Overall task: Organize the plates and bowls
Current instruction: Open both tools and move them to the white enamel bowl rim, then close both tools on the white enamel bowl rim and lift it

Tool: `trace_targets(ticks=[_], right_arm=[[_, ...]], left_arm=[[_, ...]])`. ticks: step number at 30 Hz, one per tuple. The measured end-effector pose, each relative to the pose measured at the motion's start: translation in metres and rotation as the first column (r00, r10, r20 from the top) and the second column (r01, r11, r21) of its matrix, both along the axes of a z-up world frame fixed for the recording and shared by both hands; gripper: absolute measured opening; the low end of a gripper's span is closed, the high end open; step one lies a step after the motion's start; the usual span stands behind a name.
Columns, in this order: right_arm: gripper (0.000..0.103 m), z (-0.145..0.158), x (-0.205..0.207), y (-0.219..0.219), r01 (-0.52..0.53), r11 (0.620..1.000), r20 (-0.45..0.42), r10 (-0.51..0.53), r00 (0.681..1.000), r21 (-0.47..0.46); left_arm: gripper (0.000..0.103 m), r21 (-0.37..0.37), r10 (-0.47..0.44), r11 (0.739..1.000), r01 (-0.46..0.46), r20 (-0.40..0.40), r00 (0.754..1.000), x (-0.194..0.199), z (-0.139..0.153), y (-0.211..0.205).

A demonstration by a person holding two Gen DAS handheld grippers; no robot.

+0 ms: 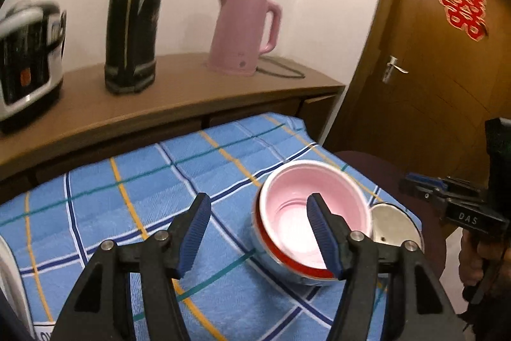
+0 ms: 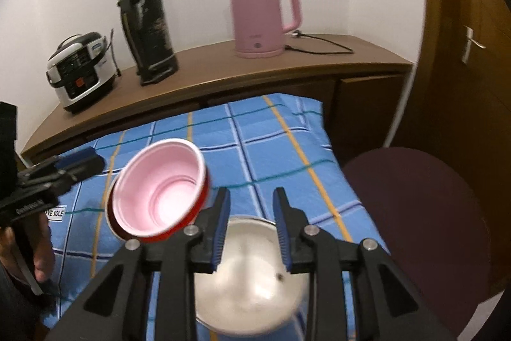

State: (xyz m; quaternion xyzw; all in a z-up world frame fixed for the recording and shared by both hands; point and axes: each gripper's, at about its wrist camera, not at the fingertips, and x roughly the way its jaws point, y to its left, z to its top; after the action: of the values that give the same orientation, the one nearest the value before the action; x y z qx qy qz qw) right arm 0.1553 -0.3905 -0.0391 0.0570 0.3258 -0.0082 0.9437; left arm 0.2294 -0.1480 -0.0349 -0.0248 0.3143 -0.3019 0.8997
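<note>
On the table's blue checked cloth [image 1: 127, 197], near its right edge, sits a pink bowl [image 1: 306, 213] with a red outer wall, nested in a shiny metal one. The left gripper [image 1: 258, 232] hangs just before it, jaws spread wide, gripping nothing. A steel bowl [image 2: 252, 277] stands at the near right corner, under the right gripper [image 2: 250, 229], whose jaws are parted and empty.
</note>
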Motion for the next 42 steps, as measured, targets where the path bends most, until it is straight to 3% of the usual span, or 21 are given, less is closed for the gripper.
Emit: trace_targets(ticks=[9, 14, 19, 28, 37, 42], right_arm=[[0.028, -0.02, -0.031, -0.027, 0.018, 0.999, -0.038, -0.017, 0.999, 0.027], [0.028, -0.032, -0.034, -0.035, 0.014, 0.998, -0.046, -0.011, 0.999, 0.058], [0.028, -0.039, -0.035, -0.04, 0.008, 0.996, -0.042, -0.004, 0.999, 0.087], [0.027, -0.047, -0.032, -0.04, -0.018, 0.993, -0.048, 0.024, 0.999, 0.112], [0.015, -0.055, -0.027, -0.04, -0.037, 0.992, -0.059, 0.044, 0.997, 0.118], [0.015, -0.059, -0.028, -0.038, -0.03, 0.994, -0.053, 0.035, 0.998, 0.101]], left_arm=[[0.065, 0.042, -0.085, 0.996, 0.082, 0.06, 0.995, -0.062, 0.013, -0.036], [0.065, 0.058, -0.168, 0.984, 0.167, 0.017, 0.986, -0.083, 0.0, -0.067], [0.065, 0.061, -0.198, 0.978, 0.202, -0.06, 0.978, -0.082, -0.017, -0.091], [0.057, 0.083, -0.211, 0.972, 0.219, -0.099, 0.973, -0.077, -0.028, -0.114], [0.052, 0.093, -0.194, 0.974, 0.206, -0.124, 0.973, -0.071, -0.035, -0.124], [0.04, 0.098, -0.169, 0.978, 0.183, -0.132, 0.977, -0.065, -0.04, -0.13]])
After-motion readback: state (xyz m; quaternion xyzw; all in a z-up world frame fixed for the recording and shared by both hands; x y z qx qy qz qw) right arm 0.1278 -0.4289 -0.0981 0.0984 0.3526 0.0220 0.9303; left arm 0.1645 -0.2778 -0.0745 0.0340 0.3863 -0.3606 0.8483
